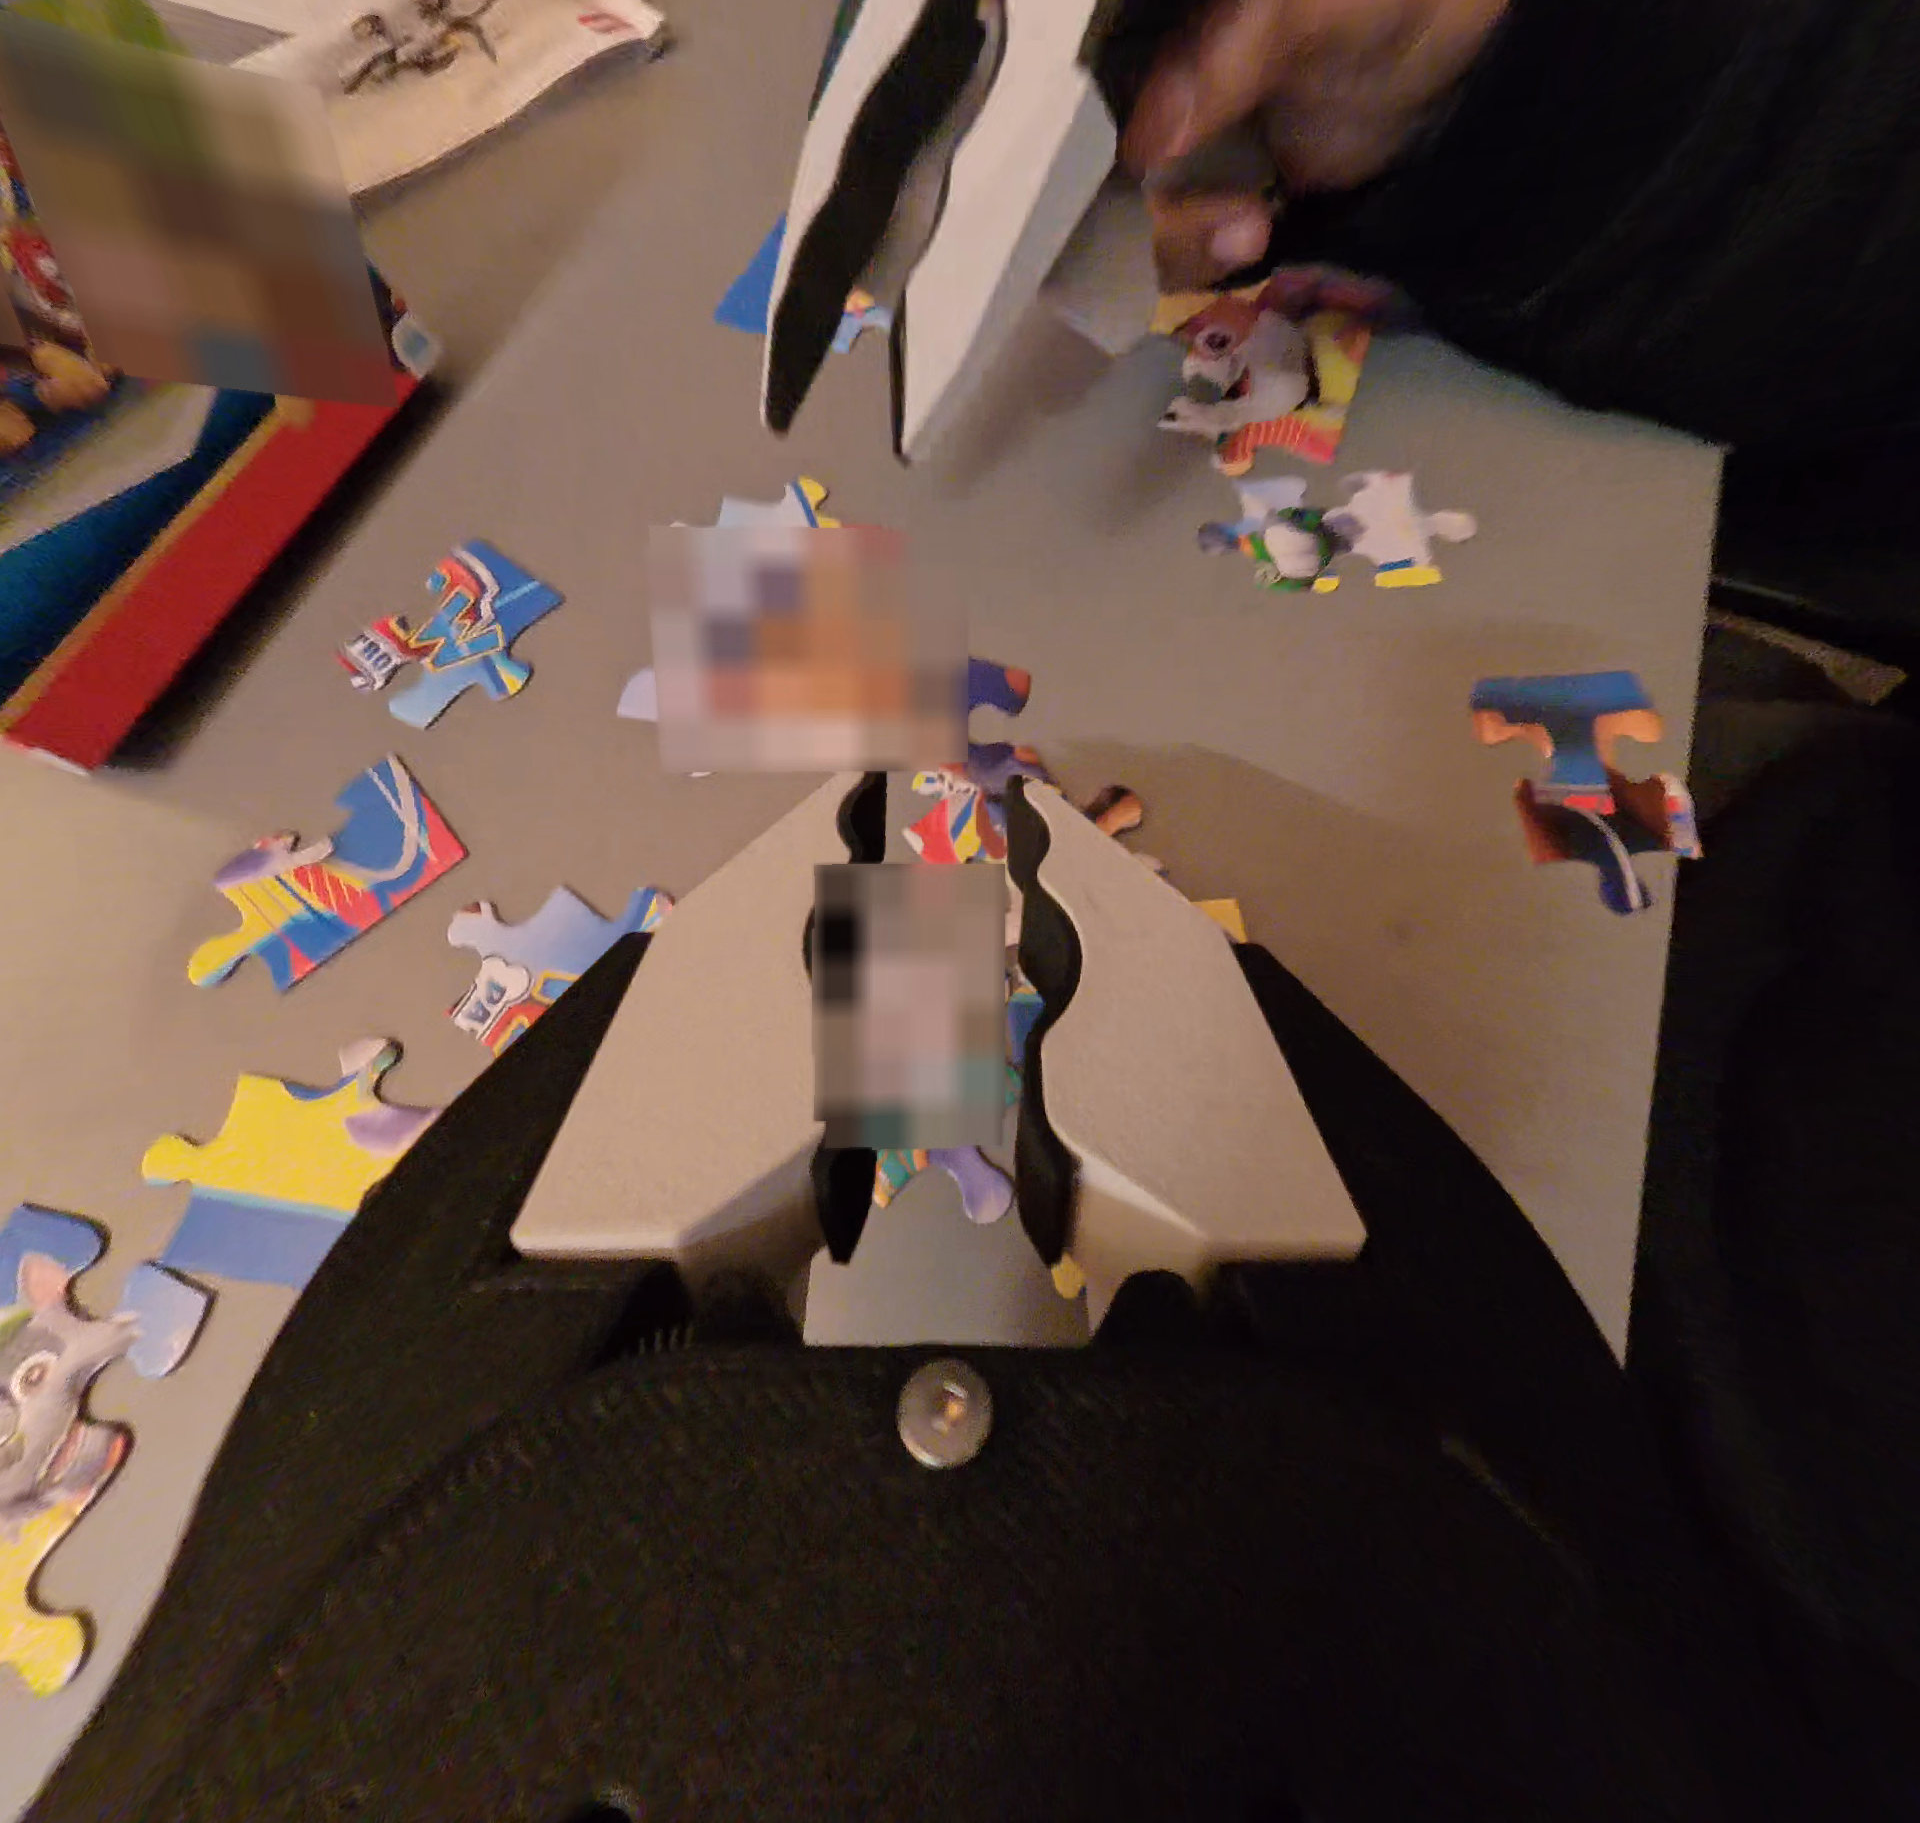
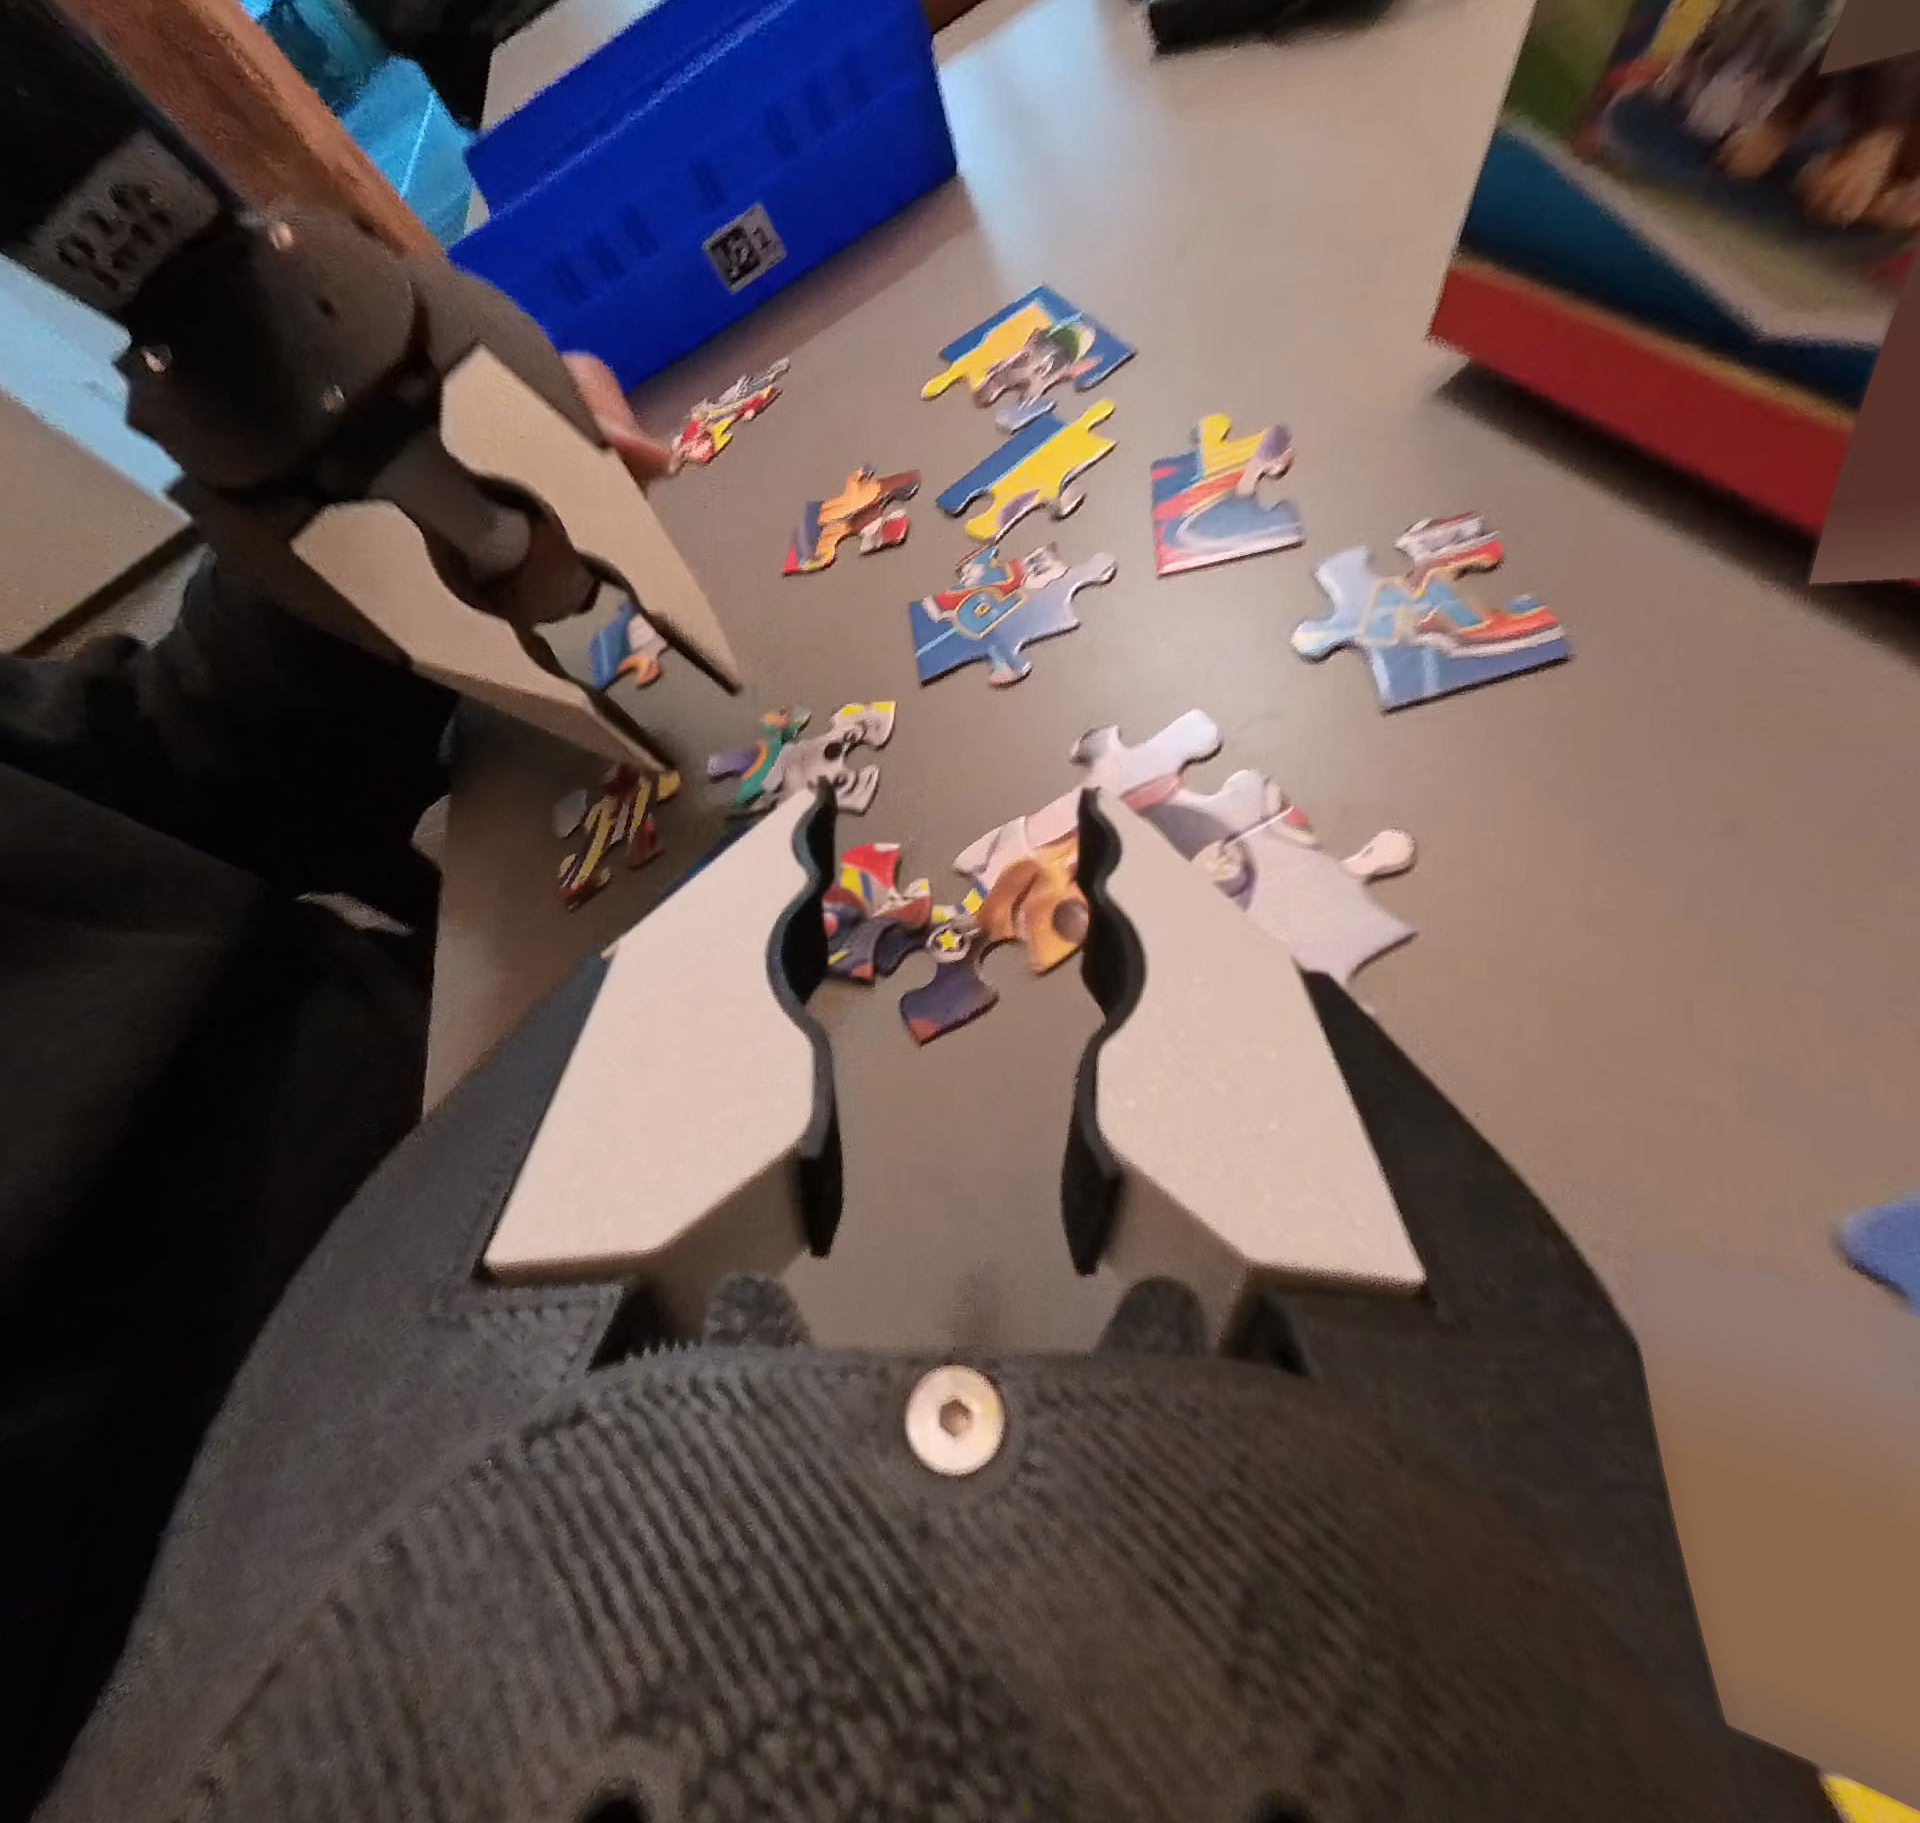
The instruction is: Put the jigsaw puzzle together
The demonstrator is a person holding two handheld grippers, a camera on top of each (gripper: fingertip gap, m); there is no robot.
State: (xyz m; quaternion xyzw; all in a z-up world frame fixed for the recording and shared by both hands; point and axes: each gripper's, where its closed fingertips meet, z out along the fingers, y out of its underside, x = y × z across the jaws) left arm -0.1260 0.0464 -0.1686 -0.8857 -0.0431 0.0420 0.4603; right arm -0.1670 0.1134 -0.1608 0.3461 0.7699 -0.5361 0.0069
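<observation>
Lying under the open right claw (image 2: 951,817): joined puzzle pieces (image 2: 935,926).

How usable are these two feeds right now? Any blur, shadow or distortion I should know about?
Left wrist view: dim, warm light; the right gripper and hand are motion-smeared, a shadow falls on the grey table, and the rim is fisheye-bent. Right wrist view: the pieces between the fingers read fairly clearly, the blue bin is soft.
</observation>
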